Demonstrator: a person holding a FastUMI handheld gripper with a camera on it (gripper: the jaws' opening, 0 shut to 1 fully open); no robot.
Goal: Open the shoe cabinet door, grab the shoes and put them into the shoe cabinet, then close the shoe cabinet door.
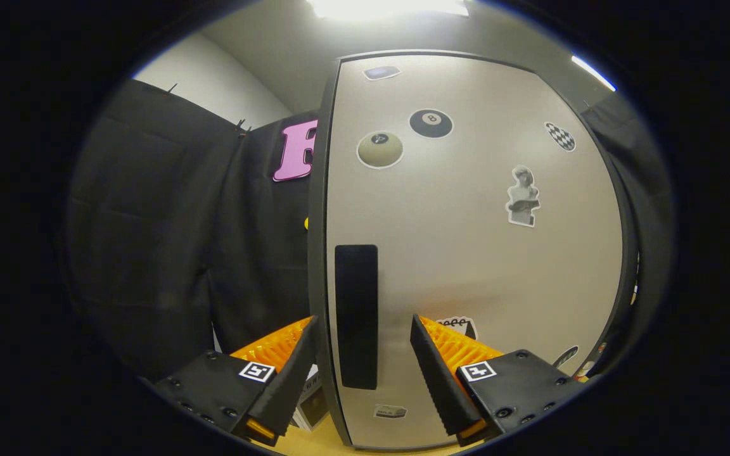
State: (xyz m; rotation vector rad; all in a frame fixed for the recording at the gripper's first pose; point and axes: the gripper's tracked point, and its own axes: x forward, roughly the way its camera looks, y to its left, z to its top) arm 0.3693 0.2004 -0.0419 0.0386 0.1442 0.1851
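With the door (466, 240) shut, its upright handle (356, 315) stands between the wide-open jaws of the gripper (361, 345), long axis vertical, near the door's left edge. Neither finger appears to press it yet; closing them looks like the next move.

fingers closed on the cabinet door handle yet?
No. The hand-held gripper is open, fingers either side of the black handle, gaps showing.

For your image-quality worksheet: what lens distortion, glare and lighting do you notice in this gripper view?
Gripper view: fisheye bends the cabinet door edges into curves; a ceiling light blows out to white glare; the door is evenly lit, the handle sharp, framed by the open gripper.
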